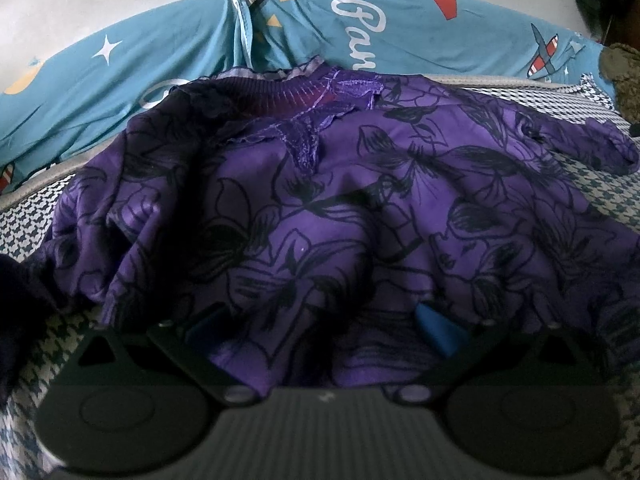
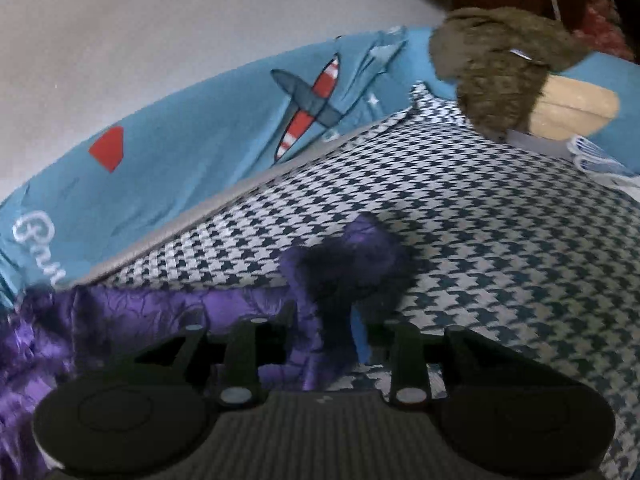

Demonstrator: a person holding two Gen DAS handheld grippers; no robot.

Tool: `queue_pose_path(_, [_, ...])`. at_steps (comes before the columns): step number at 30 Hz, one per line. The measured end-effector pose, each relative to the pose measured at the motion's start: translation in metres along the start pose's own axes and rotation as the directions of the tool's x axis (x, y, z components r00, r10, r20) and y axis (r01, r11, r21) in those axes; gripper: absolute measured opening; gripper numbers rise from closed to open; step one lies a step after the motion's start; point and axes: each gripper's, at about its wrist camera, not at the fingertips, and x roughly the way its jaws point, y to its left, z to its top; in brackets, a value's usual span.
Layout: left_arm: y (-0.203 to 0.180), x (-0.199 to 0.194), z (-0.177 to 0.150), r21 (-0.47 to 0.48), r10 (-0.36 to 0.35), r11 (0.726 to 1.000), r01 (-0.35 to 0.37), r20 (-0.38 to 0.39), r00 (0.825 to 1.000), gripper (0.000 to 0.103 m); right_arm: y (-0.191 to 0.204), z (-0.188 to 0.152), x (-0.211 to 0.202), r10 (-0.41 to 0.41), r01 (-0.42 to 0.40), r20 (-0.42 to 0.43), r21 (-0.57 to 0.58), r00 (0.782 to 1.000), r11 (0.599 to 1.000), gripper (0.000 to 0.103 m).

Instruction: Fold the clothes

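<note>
1. Nearest the left wrist camera, the left gripper [image 1: 320,328] had its blue-padded fingers [image 1: 438,330] spread wide apart, and the hem of the purple floral top [image 1: 320,208] lay bunched between them and over their tips; whether the pads pressed on it could not be told.
2. That top lay spread face up across the houndstooth-covered bed [image 1: 600,200], its ruffled neckline [image 1: 296,96] toward the far edge and one sleeve reaching toward the right edge.
3. Beyond the far edge of the bed lay a blue patterned sheet [image 1: 420,32] printed with aeroplanes, stars and white script.
4. In the right wrist view, which was blurred, the right gripper [image 2: 320,340] had its fingers [image 2: 360,340] a little apart, with a dark crumpled purple sleeve end [image 2: 348,264] just ahead of them and a strip of the fabric running down between them.
5. Whether that fabric was pinched or merely lying between the fingers could not be told.
6. A brown plush toy [image 2: 496,68] sat at the far right corner of the bed.
</note>
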Motion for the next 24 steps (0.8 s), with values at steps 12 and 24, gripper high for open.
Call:
queue_pose_path(12, [-0.001, 0.0, 0.0, -0.009, 0.003, 1.0, -0.003, -0.006, 1.0, 0.102, 0.019, -0.007, 0.042, -0.103, 0.105, 0.02, -0.17, 0.994, 0.98, 0.036])
queue_pose_path(24, [-0.001, 0.001, 0.002, -0.012, 0.005, 1.0, -0.005, -0.01, 1.0, 0.102, -0.016, 0.006, 0.01, -0.271, 0.267, 0.004, 0.162, 0.963, 0.95, 0.011])
